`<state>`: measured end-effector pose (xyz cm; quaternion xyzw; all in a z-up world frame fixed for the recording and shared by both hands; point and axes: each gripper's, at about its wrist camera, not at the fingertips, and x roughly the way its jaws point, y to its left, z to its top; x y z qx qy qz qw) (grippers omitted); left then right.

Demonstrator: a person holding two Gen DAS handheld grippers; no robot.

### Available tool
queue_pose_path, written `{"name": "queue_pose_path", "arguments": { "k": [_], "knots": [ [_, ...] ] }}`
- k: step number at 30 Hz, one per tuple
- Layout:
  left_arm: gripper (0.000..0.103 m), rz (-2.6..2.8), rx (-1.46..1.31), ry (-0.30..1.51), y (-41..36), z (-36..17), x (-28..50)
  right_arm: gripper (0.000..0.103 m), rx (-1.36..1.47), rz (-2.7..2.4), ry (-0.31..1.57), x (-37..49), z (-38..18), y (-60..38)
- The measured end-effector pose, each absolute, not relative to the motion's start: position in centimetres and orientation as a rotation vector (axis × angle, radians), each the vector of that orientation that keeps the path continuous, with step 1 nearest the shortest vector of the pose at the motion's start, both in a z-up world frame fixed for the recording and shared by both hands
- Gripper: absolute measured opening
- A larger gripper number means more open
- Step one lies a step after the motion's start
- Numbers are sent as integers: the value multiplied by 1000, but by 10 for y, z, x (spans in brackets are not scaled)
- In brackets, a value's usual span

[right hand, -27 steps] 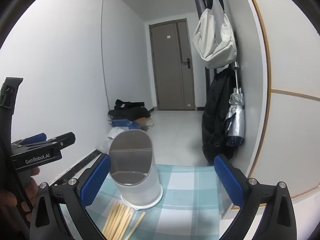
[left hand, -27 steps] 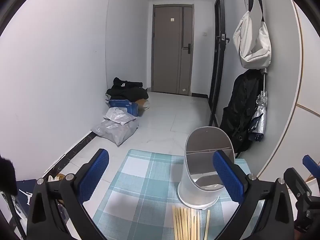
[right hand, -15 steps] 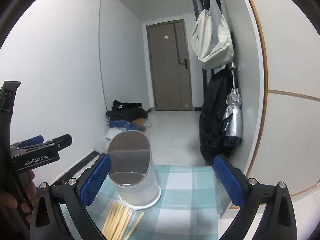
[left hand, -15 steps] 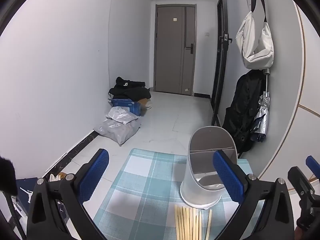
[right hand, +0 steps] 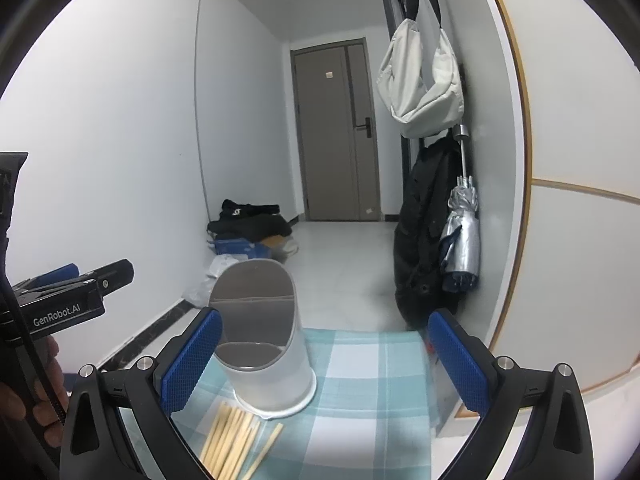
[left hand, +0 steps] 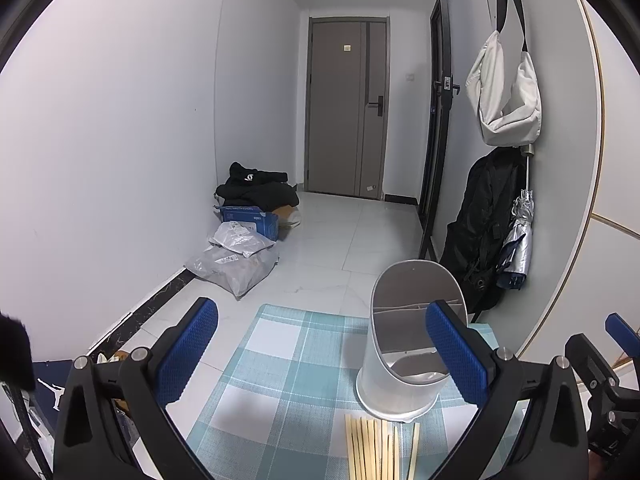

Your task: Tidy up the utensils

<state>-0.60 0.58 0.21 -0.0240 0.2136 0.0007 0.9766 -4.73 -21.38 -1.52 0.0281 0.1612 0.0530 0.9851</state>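
Note:
A white utensil holder [left hand: 404,360] with a slanted top and inner dividers stands upright on a blue checked mat [left hand: 288,392]. Several wooden chopsticks [left hand: 376,448] lie flat on the mat just in front of it. My left gripper [left hand: 320,356] is open and empty, raised above the mat to the left of the holder. In the right wrist view the holder [right hand: 268,352] and the chopsticks [right hand: 236,444] sit to the lower left. My right gripper [right hand: 324,364] is open and empty above the mat, and the left gripper [right hand: 68,300] shows at its left.
A black backpack [right hand: 424,232], a folded silver umbrella [right hand: 462,240] and a white bag [right hand: 420,80] hang on the right wall. Plastic bags [left hand: 236,260], a blue box [left hand: 252,218] and black clothes lie on the floor at the left wall. A closed door [left hand: 346,108] is at the far end.
Both wrist views have shifted slightly, so the holder and chopsticks sit a little differently in frame. Both grippers stay open and empty.

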Motion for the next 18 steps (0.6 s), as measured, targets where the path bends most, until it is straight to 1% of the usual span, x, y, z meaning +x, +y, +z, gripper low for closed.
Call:
{"name": "queue_pose_path", "arguments": {
  "k": [18],
  "knots": [
    [102, 3, -69, 427, 10, 3, -8, 103, 88, 146, 318, -48, -12, -216]
  ]
}}
